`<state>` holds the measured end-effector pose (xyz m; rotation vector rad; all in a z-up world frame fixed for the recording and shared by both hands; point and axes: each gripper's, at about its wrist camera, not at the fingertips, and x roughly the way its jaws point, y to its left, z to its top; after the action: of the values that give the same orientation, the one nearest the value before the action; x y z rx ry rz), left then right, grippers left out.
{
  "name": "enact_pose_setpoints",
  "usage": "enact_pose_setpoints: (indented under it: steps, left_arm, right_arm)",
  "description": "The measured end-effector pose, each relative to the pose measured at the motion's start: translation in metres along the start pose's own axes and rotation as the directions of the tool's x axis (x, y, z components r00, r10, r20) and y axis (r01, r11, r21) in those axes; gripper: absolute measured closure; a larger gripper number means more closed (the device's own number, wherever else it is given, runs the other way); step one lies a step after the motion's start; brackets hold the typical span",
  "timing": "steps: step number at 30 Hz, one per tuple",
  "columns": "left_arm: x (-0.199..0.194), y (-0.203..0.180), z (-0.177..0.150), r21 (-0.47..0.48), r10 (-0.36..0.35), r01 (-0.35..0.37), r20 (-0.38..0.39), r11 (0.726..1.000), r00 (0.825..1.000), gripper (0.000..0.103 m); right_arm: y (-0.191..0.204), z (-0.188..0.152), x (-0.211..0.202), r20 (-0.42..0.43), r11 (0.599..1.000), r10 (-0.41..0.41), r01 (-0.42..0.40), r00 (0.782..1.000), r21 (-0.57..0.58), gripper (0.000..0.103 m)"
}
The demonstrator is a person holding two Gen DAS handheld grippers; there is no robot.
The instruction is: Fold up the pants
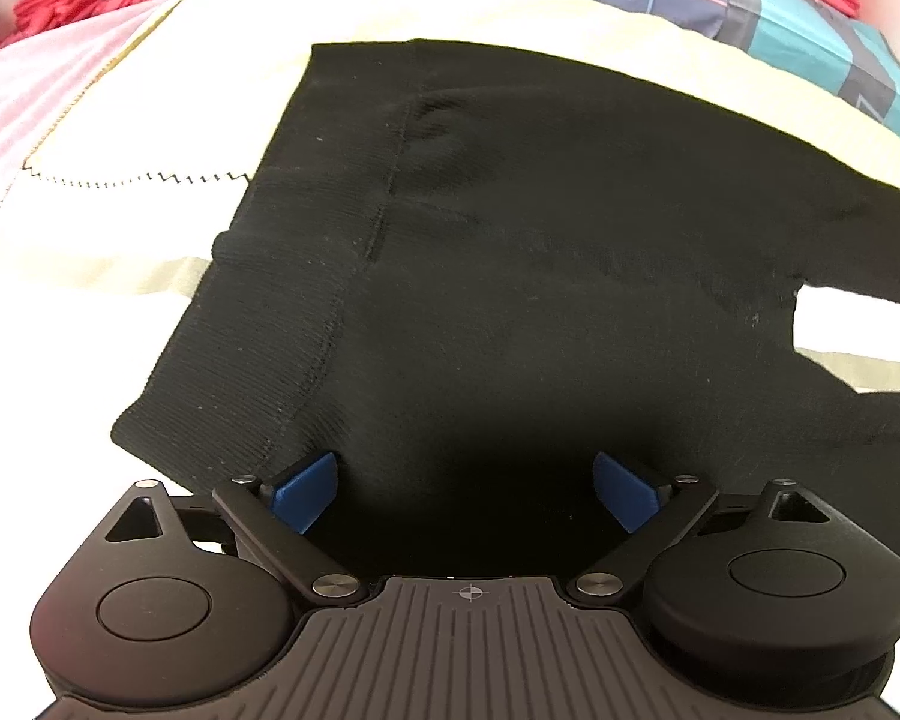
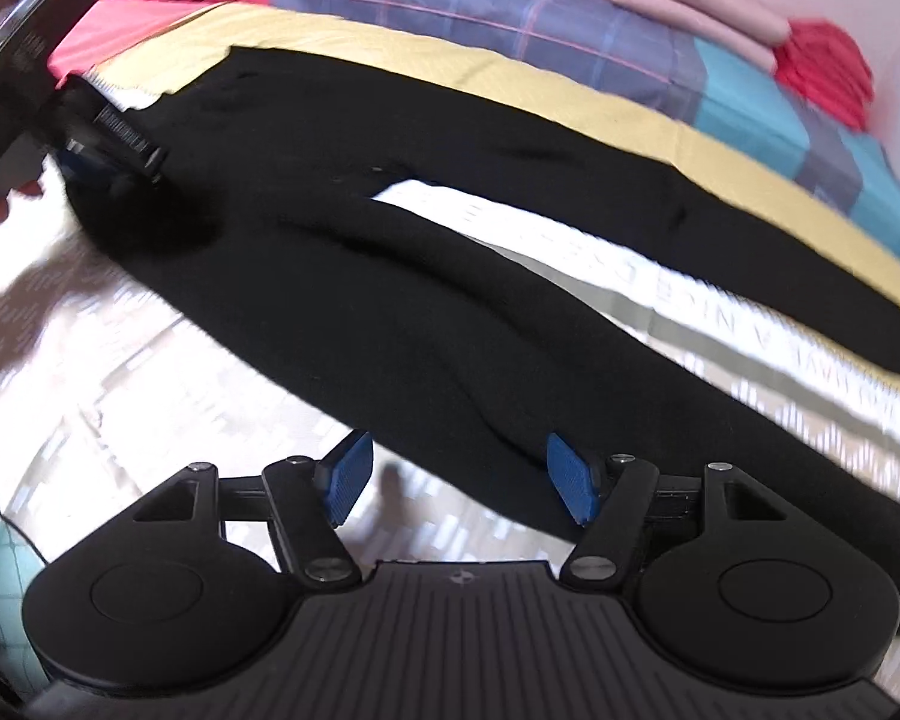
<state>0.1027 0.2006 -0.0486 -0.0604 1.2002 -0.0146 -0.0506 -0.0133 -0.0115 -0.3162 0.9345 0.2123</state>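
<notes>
Lying flat: one black pants (image 2: 390, 276), two tongs (image 1: 465, 489) (image 2: 459, 474) open.

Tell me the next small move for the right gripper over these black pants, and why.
Probably lower the right gripper onto the near leg and close on its edge. The black pants lie flat and unfolded on the bed cover, legs spread apart. Its blue pads stand open with nothing pinched, the near leg's edge passing between them. The left gripper is open too, over the waist end.
</notes>
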Motion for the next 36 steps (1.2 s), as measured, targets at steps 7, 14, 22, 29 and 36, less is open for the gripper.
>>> enact_pose_setpoints:
  steps: [7, 14, 22, 29, 36]
  left_arm:
    - [-0.003, 0.015, 0.001, -0.034, -0.006, 0.006, 0.008, 0.999, 1.000, 0.000]
    - [-0.002, 0.010, 0.001, -0.023, 0.019, -0.019, 0.004, 1.000, 1.000, 0.000]
    - [0.000, 0.003, 0.003, -0.017, 0.046, -0.046, -0.003, 0.999, 0.999, 0.000]
    - [-0.005, 0.020, 0.002, -0.053, -0.004, 0.004, 0.005, 0.999, 1.000, 0.000]
    - [-0.004, 0.013, 0.003, -0.035, 0.021, -0.021, 0.000, 0.999, 1.000, 0.000]
  right_arm:
    - [0.028, -0.001, 0.002, 0.005, 0.990, 0.000, 0.001, 1.000, -0.142, 0.034]
    - [0.054, 0.010, 0.016, 0.036, 0.958, 0.009, 0.002, 0.999, -0.285, 0.032]
    - [0.070, 0.016, 0.033, 0.043, 0.948, 0.052, -0.036, 0.998, -0.316, 0.076]
    - [0.079, 0.001, 0.019, 0.030, 0.919, 0.072, -0.055, 0.997, -0.390, 0.095]
    - [0.079, 0.012, 0.024, 0.055, 0.926, 0.048, -0.024, 0.997, -0.378, 0.069]
